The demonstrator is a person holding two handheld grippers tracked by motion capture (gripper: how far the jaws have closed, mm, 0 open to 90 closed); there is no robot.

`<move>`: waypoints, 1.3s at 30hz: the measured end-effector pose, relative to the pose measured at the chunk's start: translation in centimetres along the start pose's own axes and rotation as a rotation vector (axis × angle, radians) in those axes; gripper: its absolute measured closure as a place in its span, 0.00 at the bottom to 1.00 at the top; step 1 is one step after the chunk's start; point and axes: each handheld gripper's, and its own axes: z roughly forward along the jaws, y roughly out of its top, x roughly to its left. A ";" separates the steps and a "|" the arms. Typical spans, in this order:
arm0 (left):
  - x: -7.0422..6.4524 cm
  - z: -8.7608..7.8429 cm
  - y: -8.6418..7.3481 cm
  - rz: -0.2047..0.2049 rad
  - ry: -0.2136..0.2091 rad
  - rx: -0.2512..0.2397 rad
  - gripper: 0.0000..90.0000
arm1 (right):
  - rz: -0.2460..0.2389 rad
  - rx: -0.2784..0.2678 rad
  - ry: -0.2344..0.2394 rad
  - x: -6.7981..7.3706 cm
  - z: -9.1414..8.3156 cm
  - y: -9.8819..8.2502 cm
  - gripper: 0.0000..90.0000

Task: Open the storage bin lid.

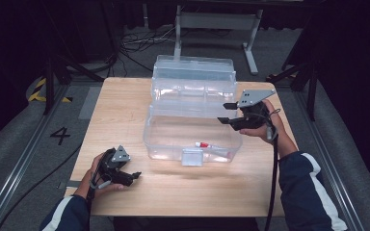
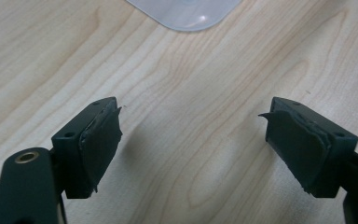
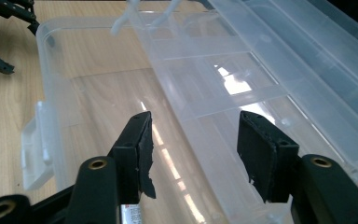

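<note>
Scene: clear plastic box (image 1: 192, 130) at table (image 1: 125, 101) centre, lid and tray swung back toward 12 o'clock.
Tube: small white tube with red cap (image 1: 211, 146) on box floor, toward the 5 o'clock corner.
Right tongs (image 1: 230, 113): jaws apart, empty, above box rim at 3 o'clock.
Left tongs (image 1: 136, 176): jaws wide, empty, low over table at 8 o'clock.
Risk: right tongs may snag the raised tray or rim and shift the unbraced box.
Risk: tube may roll on the slick floor.

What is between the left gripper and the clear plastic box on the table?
Nothing: in the high view, bare wooden table separates the left gripper from the clear plastic box. The left gripper view shows wood between its open fingers.
</note>
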 end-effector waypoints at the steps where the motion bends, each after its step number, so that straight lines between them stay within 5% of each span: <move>1: 0.0 -0.1 0.1 -0.004 -0.006 -0.005 0.22 | 0.003 -0.010 -0.023 -0.3 -0.1 0.2 0.52; 8: -0.2 -1.8 2.5 0.026 0.036 -0.064 0.22 | 0.016 -0.023 -0.065 -1.4 -0.2 1.1 0.51; 22: -1.5 -4.2 6.8 0.099 0.029 -0.217 0.21 | 0.023 0.041 -0.115 -3.8 1.2 2.9 0.49; 35: -2.2 -3.8 9.1 0.180 -0.006 -0.223 0.27 | 0.050 0.103 -0.132 -5.9 3.0 4.0 0.50; 39: -2.4 -3.0 10.1 0.205 -0.036 -0.203 0.27 | 0.052 0.128 -0.127 -6.5 4.0 4.2 0.59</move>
